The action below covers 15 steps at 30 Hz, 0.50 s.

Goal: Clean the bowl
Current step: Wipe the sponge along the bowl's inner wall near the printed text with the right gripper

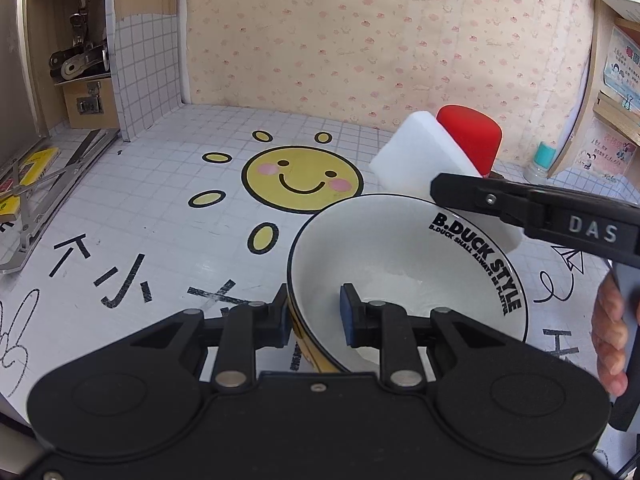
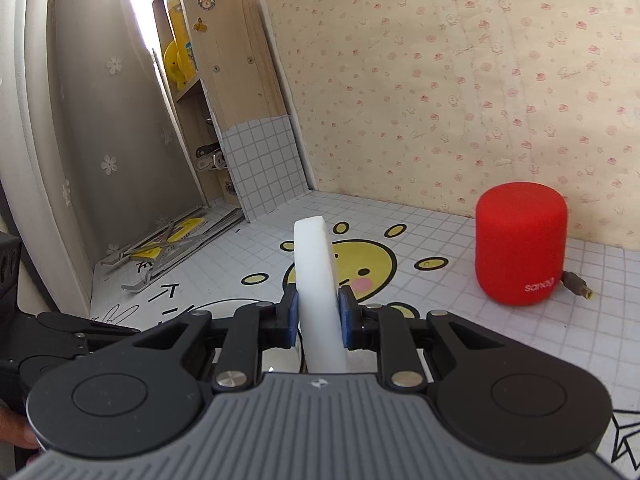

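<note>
Two claws: left grips bowl, right sponge

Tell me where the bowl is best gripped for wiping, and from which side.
Grip the bowl at its near rim, from the camera's side, one finger inside and one outside the thin wall, as the left gripper does. That leaves the far interior clear for the sponge.

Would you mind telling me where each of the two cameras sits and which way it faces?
Left wrist: on the left gripper, looking down along its fingers at the tilted bowl, rim between them; the person's right hand shows.
Right wrist: on the right gripper, looking along fingers clamping the white sponge toward the wall; a fingertip shows bottom left.
Shared: sponge, red speaker, sun-face table cover.
</note>
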Each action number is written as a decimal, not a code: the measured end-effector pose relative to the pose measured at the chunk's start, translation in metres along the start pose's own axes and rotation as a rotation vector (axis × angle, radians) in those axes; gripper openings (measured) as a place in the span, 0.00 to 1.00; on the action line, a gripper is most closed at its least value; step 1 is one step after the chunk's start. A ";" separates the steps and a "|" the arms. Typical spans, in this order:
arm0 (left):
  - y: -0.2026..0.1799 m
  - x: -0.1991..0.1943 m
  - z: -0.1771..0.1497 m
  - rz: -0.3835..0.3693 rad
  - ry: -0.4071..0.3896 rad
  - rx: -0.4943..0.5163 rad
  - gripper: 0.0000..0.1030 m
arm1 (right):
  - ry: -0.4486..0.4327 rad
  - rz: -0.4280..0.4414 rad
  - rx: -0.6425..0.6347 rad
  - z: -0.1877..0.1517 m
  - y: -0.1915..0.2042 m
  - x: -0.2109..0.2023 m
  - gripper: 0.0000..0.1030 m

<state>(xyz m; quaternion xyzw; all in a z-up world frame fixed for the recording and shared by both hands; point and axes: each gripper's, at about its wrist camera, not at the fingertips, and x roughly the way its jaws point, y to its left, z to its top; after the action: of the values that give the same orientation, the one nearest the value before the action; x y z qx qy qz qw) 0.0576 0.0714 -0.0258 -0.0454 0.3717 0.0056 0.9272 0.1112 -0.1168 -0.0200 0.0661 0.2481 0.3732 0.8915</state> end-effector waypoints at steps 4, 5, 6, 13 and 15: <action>0.000 0.000 0.000 0.000 -0.001 -0.001 0.25 | -0.005 -0.010 -0.010 -0.008 0.003 -0.014 0.22; 0.000 0.000 0.000 0.000 -0.002 -0.001 0.25 | -0.005 -0.010 -0.009 -0.009 0.003 -0.016 0.22; 0.000 0.000 0.000 -0.001 -0.002 0.000 0.25 | -0.006 -0.008 -0.004 -0.009 0.002 -0.016 0.22; 0.001 0.000 0.000 -0.003 -0.004 -0.001 0.25 | 0.001 0.004 -0.004 0.002 0.002 -0.001 0.22; 0.002 0.000 0.000 -0.005 -0.003 -0.002 0.25 | 0.009 0.009 -0.006 0.007 0.003 0.009 0.22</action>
<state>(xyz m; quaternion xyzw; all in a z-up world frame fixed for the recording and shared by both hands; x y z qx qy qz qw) 0.0575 0.0730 -0.0265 -0.0471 0.3700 0.0039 0.9278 0.1182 -0.1084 -0.0162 0.0628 0.2507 0.3785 0.8888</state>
